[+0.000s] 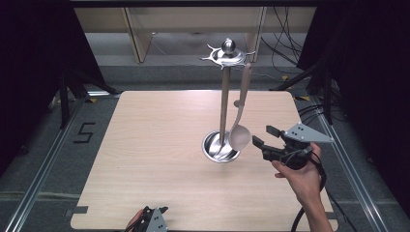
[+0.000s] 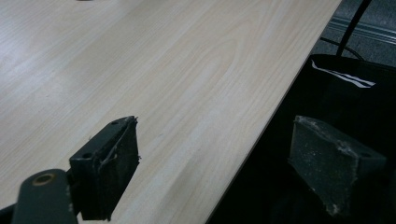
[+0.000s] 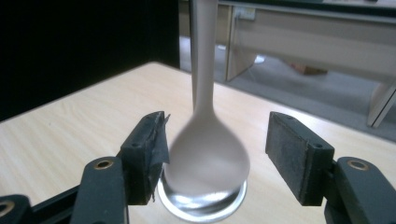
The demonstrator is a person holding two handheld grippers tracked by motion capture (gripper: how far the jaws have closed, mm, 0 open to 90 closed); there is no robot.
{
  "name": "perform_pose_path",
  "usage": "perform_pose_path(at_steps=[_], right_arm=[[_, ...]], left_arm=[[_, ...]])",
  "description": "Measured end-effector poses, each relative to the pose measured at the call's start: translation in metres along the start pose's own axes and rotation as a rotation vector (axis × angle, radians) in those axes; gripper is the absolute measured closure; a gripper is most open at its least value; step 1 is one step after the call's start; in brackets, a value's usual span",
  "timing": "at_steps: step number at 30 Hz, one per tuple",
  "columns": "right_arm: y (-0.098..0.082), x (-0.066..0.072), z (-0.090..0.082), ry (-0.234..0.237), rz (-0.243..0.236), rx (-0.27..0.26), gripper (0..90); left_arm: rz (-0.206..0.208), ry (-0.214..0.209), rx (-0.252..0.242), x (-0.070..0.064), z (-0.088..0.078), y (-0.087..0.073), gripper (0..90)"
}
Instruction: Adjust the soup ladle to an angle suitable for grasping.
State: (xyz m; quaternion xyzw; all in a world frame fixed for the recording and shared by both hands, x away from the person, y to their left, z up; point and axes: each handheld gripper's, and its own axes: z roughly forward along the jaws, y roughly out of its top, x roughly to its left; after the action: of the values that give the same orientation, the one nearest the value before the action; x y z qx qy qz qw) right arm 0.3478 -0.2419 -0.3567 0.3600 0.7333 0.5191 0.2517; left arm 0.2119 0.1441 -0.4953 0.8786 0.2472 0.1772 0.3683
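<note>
Jaws apart; pale ladle hanging

A pale wooden table stands on grey floor marked with a black "5". Beyond it run a light wooden frame and loose black cables. Dark curtains hang at both sides.

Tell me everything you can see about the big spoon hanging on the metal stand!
The ladle is pale grey and matte, probably plastic or silicone. It has a long slim handle and a round bowl at the bottom. It hangs straight down from a hook at the top of the shiny metal stand, bowl just above the stand's round base. The right claw sits beside the bowl, open; in the right gripper view the bowl lies between the pads without being squeezed.
</note>
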Motion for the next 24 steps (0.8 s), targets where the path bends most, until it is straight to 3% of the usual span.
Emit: perform_pose_path(at_steps=[2,8,9,14,17,18,19,20,24], right_arm=[[-0.006,-0.001,-0.001,-0.011,0.013,0.002,38.2],[-0.02,-0.007,-0.006,0.022,0.013,0.033,34.5],[-0.023,-0.005,-0.006,0.028,0.037,0.036,33.5],[-0.036,-0.006,0.003,0.02,0.042,0.049,23.1],[-0.041,-0.003,0.005,0.032,0.062,0.071,22.7],[-0.043,-0.004,0.006,0.037,0.045,0.074,22.4],[-0.045,-0.003,0.005,0.035,0.061,0.09,22.2],[-0.046,-0.004,0.007,0.036,0.035,0.076,22.2],[-0.051,-0.002,0.007,0.052,0.066,0.107,22.0]], left_arm=[[0.0,0.003,-0.003,0.0,0.0,0.0,15.0],[-0.006,0.001,-0.005,0.0,0.0,0.0,15.0],[-0.002,0.006,-0.006,0.001,0.0,0.001,15.0],[-0.001,0.008,-0.02,0.001,-0.001,0.002,15.0],[0.015,0.019,-0.005,0.002,-0.002,0.003,15.0],[-0.001,0.002,-0.01,0.001,-0.001,0.003,15.0],[0.002,0.005,-0.005,0.001,0.0,0.003,15.0],[0.01,0.012,-0.002,0.001,0.0,0.003,15.0],[-0.003,0.016,-0.005,0.002,0.0,0.002,15.0]])
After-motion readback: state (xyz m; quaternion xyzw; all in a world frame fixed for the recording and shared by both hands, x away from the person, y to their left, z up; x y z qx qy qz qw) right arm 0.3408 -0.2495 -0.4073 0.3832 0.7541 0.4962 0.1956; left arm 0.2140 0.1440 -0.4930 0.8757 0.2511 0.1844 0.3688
